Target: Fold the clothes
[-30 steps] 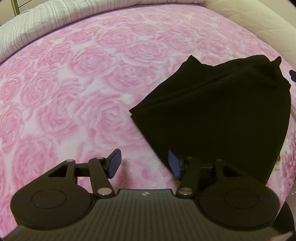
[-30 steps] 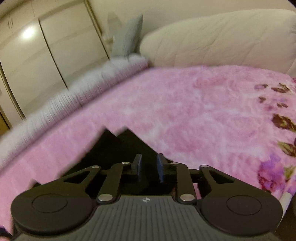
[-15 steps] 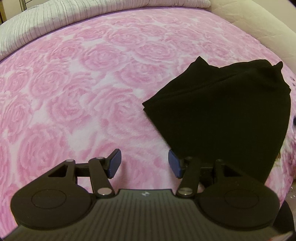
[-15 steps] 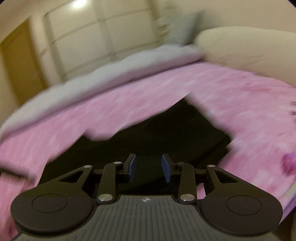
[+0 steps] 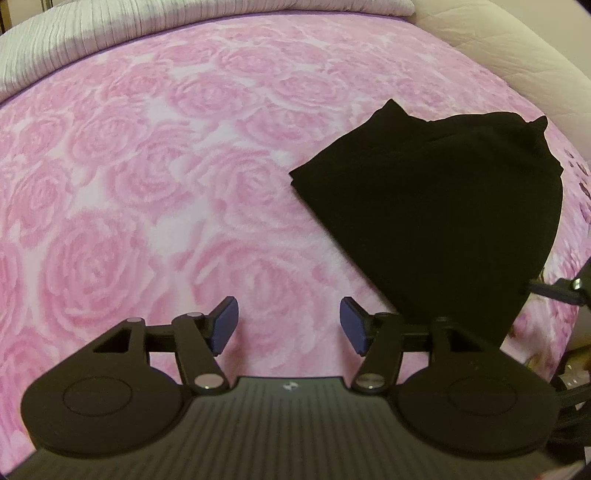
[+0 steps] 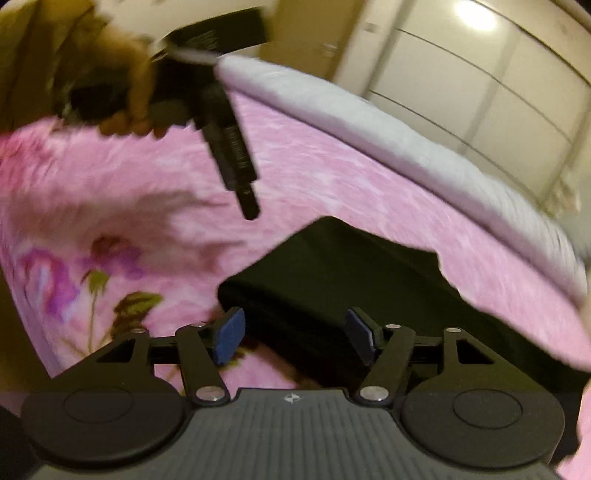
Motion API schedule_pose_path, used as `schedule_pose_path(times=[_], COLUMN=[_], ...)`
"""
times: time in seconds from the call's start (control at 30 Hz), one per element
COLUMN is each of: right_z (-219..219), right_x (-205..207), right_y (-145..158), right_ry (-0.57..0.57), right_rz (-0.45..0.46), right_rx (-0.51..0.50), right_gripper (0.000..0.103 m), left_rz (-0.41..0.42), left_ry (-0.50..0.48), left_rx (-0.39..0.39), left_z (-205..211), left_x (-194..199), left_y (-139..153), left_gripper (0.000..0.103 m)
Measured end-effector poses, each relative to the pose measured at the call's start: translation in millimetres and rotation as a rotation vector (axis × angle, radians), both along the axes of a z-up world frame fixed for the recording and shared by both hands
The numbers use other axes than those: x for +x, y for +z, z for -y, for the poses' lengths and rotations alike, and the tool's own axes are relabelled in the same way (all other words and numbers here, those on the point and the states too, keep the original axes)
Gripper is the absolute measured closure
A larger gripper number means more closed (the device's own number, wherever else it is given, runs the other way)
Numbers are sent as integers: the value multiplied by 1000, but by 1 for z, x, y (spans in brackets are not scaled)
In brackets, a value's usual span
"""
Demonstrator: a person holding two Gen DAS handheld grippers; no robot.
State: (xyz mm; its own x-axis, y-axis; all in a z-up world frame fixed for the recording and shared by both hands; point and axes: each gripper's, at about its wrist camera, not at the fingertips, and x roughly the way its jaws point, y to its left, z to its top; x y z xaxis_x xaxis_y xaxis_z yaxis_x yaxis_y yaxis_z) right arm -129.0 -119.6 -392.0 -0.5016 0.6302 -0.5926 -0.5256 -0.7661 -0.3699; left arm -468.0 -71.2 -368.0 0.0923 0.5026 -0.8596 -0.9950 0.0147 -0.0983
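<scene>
A folded black garment (image 5: 436, 206) lies flat on the pink rose-patterned bedspread (image 5: 155, 177), to the right in the left wrist view. My left gripper (image 5: 288, 325) is open and empty, over bare bedspread just left of the garment's near edge. In the blurred right wrist view the garment (image 6: 369, 280) lies just ahead of my right gripper (image 6: 293, 334), which is open and empty above its near corner. The left gripper tool, held in a hand (image 6: 122, 85), shows at upper left there.
A grey-white ribbed blanket (image 5: 110, 33) runs along the far edge of the bed. A cream quilted cushion (image 5: 509, 48) stands at the far right. Wardrobe doors (image 6: 491, 74) stand beyond the bed. The bed's edge (image 5: 554, 332) drops away at right.
My right gripper has opened wider and swung round fast, now facing the garment's corner with the left hand in view. My left gripper has drawn back to the left, off the garment.
</scene>
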Motion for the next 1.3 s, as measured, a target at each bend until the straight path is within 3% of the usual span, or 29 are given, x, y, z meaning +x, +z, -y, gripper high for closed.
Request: schedule_pose_path(times=[0.13,0.23,0.37,0.4,0.47,0.53,0.73,0.83,0.9,1.0,1.07,1.13,1.2,1.3], right_z=[1,1,2,1,-7,-17,-85,-110,-118,-125,-129,-129,-127,-129], right_x=[-25,-35,-43,-44,-37,-28,70,142,191,242,264,274,273,272], right_y=[-24,-39,-50,-50,-43,-34,20,23,12,-13,-34,-46,-43,-36], right_ry=[91,112,122,118,73,21,-281,-476,-616,-781,-865,-871,-847,-812], right_rz=[141,198,234,227,147,49,-644,-972,-1131,-1224,-1256,-1304,-1317,-1309], right_rx=[85,126,168,164,116,52,-371,-500,-567,-659,-727,-772,-748,-730], right_gripper=[38,46,65,75,92,94,94,94,93,89,79,72,62,56], left_rz=[3,-2,-14,-17,-22,-29,-53,-53,-49,-43,-41,-44,-51,-60], left_ry=[2,3,2,0,-6,-13,-43,-78,-114,-166,-193,-217,-234,-249], left_rx=[-3,-4,-7,-8,-6,-3,20,34,42,44,42,46,55,72], left_z=[0,-4,-10,-12,-15,-19,-43,-57,-67,-82,-89,-97,-104,-116], left_x=[-4,-6,-7,-6,-4,-1,15,32,47,74,89,104,114,128], left_y=[-2,-3,-4,-3,-2,1,9,13,14,12,11,12,15,20], left_gripper=[47,47,47,47,47,47,47,47,47,47,47,47,47,46])
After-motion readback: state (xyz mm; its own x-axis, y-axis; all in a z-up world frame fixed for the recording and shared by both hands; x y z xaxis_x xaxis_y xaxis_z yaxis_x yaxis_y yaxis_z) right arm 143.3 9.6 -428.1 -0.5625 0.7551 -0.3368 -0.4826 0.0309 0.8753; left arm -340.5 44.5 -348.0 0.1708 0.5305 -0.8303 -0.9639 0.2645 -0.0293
